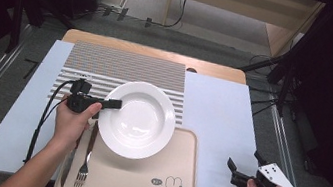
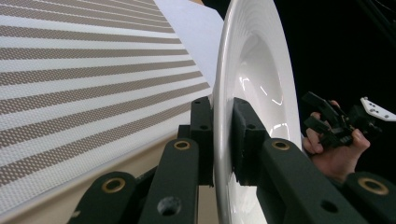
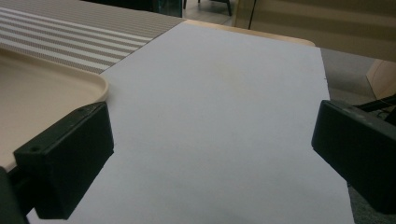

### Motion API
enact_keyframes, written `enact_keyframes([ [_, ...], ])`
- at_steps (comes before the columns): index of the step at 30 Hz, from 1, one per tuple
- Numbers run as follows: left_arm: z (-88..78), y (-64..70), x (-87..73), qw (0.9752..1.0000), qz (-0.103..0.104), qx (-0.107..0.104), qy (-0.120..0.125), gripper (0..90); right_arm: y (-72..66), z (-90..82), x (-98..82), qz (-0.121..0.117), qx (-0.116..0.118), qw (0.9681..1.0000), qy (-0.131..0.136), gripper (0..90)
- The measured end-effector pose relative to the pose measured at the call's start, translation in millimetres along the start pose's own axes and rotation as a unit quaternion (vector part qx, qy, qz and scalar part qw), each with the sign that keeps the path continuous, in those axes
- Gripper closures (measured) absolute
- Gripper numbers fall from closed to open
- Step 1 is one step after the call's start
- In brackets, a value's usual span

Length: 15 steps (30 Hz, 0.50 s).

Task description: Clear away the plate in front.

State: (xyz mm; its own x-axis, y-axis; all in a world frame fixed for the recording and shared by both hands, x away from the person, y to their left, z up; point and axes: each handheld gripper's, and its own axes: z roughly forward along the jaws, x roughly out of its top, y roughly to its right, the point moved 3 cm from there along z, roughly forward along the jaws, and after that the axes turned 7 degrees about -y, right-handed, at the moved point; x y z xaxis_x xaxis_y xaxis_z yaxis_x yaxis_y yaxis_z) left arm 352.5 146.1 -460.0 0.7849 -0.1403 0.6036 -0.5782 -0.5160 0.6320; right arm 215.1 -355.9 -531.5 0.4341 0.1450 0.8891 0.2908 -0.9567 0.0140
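Nearby, fork (image 1: 85,160) and knife (image 1: 69,162) lying lengthwise on beige tray (image 1: 139,185), handles under left hand (image 1: 70,121); striped placemat (image 1: 108,64) behind, white sheet (image 1: 216,116) to the right. White deep plate (image 1: 137,119) held over tray's far edge and placemat, bowl facing up, tilted slightly. Left gripper (image 2: 223,140) clamped on plate's left rim, one jaw above, one below. Right gripper (image 3: 210,154) well apart over white sheet, jaws wide apart, nothing between
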Motion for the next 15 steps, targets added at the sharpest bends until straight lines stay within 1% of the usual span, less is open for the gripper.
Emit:
enact_keyframes([
  [6,1.1,6.4,-7.2,1.0000,0.003,-0.007,-0.003,79.9,0.1,-0.3,0.0,0.000,0.000,1.0000,0.001,0.0],
  [12,3.6,8.4,-15.0,0.9999,0.004,-0.010,-0.011,79.8,0.0,-0.4,0.1,0.000,0.001,1.0000,0.001,0.0],
  [15,5.2,7.9,-19.2,0.9998,0.002,-0.014,-0.015,79.8,0.1,-0.6,0.1,0.000,0.001,1.0000,0.002,0.0],
])
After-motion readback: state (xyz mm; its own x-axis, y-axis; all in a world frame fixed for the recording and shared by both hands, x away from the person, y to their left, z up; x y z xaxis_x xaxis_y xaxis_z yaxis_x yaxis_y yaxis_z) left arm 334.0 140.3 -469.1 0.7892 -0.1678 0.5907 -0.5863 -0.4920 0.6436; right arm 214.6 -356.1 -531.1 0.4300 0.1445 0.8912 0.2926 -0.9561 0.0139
